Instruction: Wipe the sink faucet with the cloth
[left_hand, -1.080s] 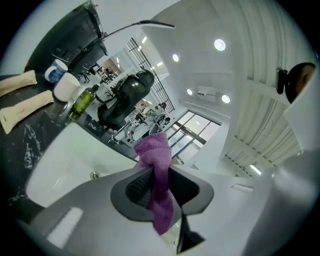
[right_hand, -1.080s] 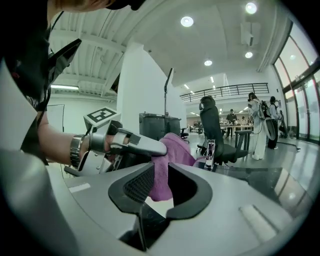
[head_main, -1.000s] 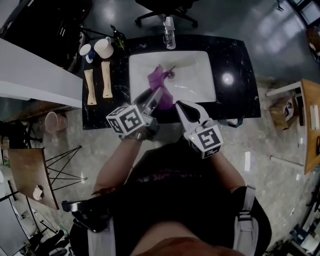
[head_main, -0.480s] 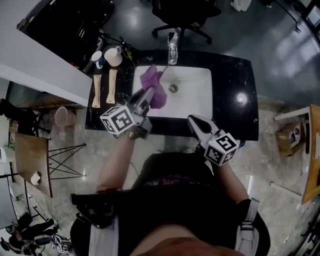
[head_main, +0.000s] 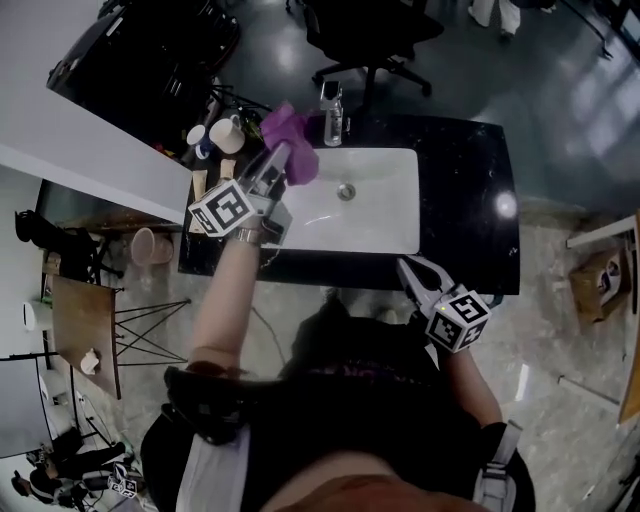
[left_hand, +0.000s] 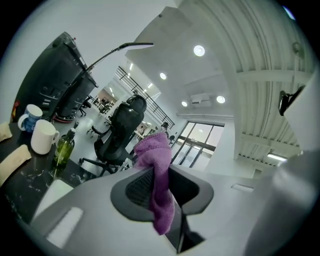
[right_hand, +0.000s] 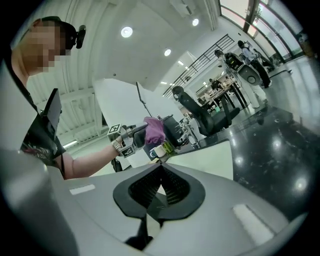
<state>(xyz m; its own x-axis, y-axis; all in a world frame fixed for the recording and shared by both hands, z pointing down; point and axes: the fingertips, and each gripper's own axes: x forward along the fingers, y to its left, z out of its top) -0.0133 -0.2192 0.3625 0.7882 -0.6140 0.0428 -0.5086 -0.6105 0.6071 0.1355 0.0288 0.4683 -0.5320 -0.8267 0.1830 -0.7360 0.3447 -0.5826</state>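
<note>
One black desk (head_main: 470, 200) w/ white sink (head_main: 385, 225); faucet (head_main: 332, 100) at back edge. Left claw (head_main: 278, 158) grips purple cloth (head_main: 290, 130) over sink's back-left corner, near faucet. Right claw (head_main: 410, 268) clenched, empty, off front edge. Cloth prob. soft, light: pinch a bunched fold.

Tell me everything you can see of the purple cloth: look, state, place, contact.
The purple cloth looks soft and fuzzy, like microfibre. It is crumpled and pinched between the jaws of the left gripper, one bunch above them, a tail hanging below. It is up in the air near the far left corner of the sink, left of the faucet. Nothing else seems to touch it.
</note>
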